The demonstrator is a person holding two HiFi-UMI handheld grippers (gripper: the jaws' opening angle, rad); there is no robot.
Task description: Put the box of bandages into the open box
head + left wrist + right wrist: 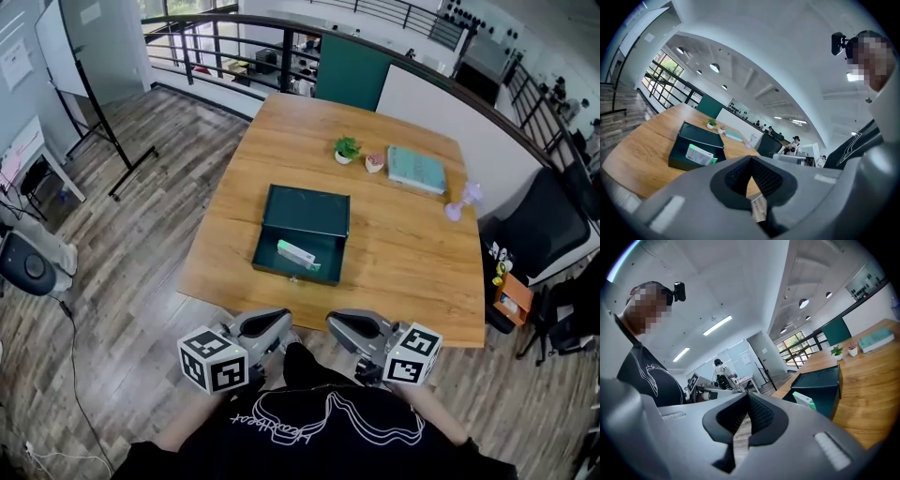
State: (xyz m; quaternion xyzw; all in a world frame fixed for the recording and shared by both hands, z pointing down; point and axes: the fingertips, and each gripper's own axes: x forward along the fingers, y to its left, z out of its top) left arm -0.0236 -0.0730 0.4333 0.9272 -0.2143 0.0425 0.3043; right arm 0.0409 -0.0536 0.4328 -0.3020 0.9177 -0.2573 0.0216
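Left gripper (pixel 272 323): jaws pressed together tip to tip, nothing between the pads, only floor and table edge showing through the notch in the left gripper view. Right gripper (pixel 347 326): likewise closed and empty, pads meeting at the tip. Both are held low and close to the person's body, off the near edge of the table (pixel 403 253) and well apart from anything on it, jaws turned inward toward each other, marker cubes outermost at left (pixel 214 361) and right (pixel 413 354). Open box (pixel 307 211): dark green, lid laid back, standing near the table's near edge in front of the person. Box of bandages (pixel 298 254): white with a green end, lying flat inside the tray of the open box, tilted slightly across it, apart from either gripper. Step in hand, as judged: placement looks complete, the bandages already in the tray and neither claw carrying anything; this reads as the rest position at the end of the task. Next move, as judged: none is strictly called for; if the lid were to be shut, a gripper would need to reach forward over the tray to the lid's far rim without knocking the bandage box. Further out on the table, well apart from the open box: small potted plant (pixel 347 148), small pink pot (pixel 374 162), teal book (pixel 416 169), purple object near the far right edge (pixel 464 200)
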